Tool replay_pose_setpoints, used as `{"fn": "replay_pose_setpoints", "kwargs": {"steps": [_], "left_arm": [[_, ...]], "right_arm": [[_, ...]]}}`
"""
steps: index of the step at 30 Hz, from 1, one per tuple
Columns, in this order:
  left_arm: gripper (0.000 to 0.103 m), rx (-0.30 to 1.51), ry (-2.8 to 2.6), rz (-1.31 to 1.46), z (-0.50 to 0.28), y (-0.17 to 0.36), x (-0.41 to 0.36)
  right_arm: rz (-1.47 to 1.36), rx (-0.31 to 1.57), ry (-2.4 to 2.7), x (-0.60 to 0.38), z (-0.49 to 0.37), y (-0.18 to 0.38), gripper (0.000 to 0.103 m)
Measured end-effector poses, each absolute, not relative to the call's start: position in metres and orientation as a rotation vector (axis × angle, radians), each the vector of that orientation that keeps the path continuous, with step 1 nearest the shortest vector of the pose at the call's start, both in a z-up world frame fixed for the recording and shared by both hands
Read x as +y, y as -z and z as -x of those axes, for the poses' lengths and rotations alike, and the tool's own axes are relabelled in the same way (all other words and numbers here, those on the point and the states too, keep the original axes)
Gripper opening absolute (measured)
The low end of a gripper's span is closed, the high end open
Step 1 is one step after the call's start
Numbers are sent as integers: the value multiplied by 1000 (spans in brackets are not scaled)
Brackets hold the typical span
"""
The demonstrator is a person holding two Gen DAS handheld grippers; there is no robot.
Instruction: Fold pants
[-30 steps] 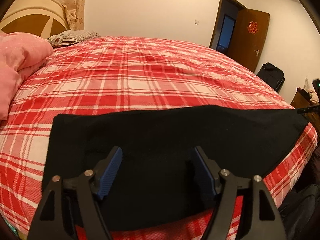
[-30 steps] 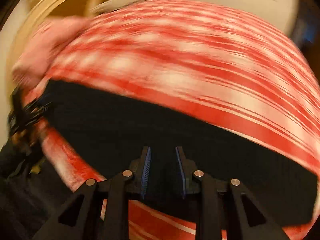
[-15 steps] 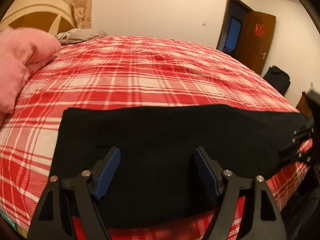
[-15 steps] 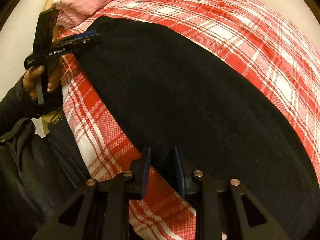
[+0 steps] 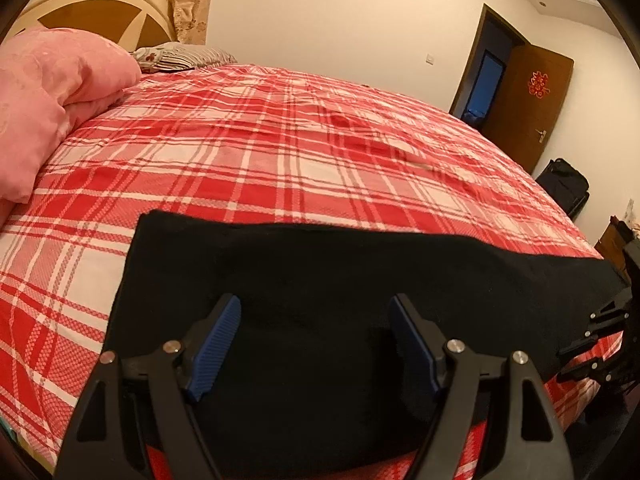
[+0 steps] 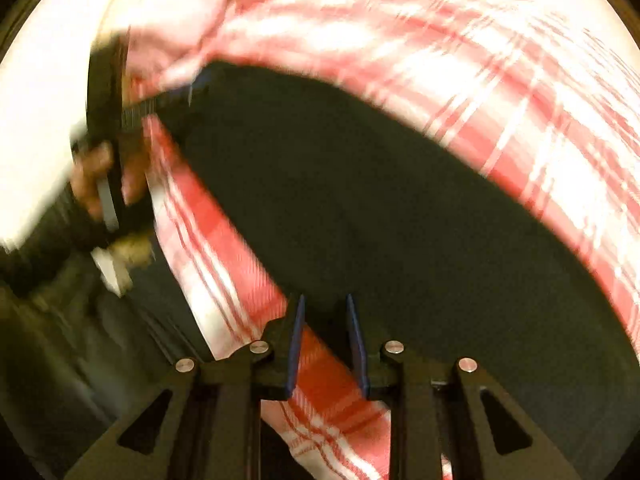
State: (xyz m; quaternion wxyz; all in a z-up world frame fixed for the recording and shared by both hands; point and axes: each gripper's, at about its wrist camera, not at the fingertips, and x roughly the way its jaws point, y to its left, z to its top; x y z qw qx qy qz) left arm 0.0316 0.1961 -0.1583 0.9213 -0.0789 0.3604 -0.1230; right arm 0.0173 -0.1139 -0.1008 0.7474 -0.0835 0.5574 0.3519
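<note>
Both tongs hover over the black pants [image 5: 328, 312], which lie flat as a long band on the near side of my red plaid bedspread [image 5: 280, 152]. My left gripper [image 5: 316, 344] has its blue pads [image 5: 214, 344] spread wide, nothing between them but the pants below. My right gripper [image 6: 326, 344] holds its pads narrowly apart, not clamped; the pants' near edge and a strip of plaid show through the gap.

From the left wrist I see the room sharply: a pink quilt [image 5: 52, 96] at ten o'clock, a pillow [image 5: 176, 56] at eleven, a brown door [image 5: 532, 100] at two, a dark bag [image 5: 564, 184] at three, and the right gripper's black frame poking in at four o'clock by the pants' far end.

From the right wrist everything is smeared, but it shows what the other view cannot: my left hand [image 6: 100, 176] gripping its tool at nine o'clock, at the pants' other end, plus my dark sleeve [image 6: 36, 240].
</note>
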Motion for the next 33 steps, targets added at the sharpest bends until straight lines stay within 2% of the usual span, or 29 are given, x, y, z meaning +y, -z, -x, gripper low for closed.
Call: {"fn": "replay_pose_setpoints", "kwargs": {"steps": [5,10,15,18,23,28,33], "left_arm": [[80,711,264,155,-34,144,189],[80,736,335,138,-41,147,161],[81,794,402,3,-28,165,124],[85,762,380,-138,-10,171,110],[85,774,437,-46,-9,168,128],[88,757,449,-69,-7,171,123],[88,754,457,-58,-7,171,125]], "right_arm": [[101,1153,-738,-111,-80,85,24],[-22,1200,-790,-75,-129,115,24],[-70,1305,-945,-41,-123,144,24],[19,1329,-1014,-26,-101,146,24],[-12,1344,-1010,-26,-107,145,24],[-283,1331,-968,-45,-148,142,24],[-448,1406,-862,-52,-174,165,24]]}}
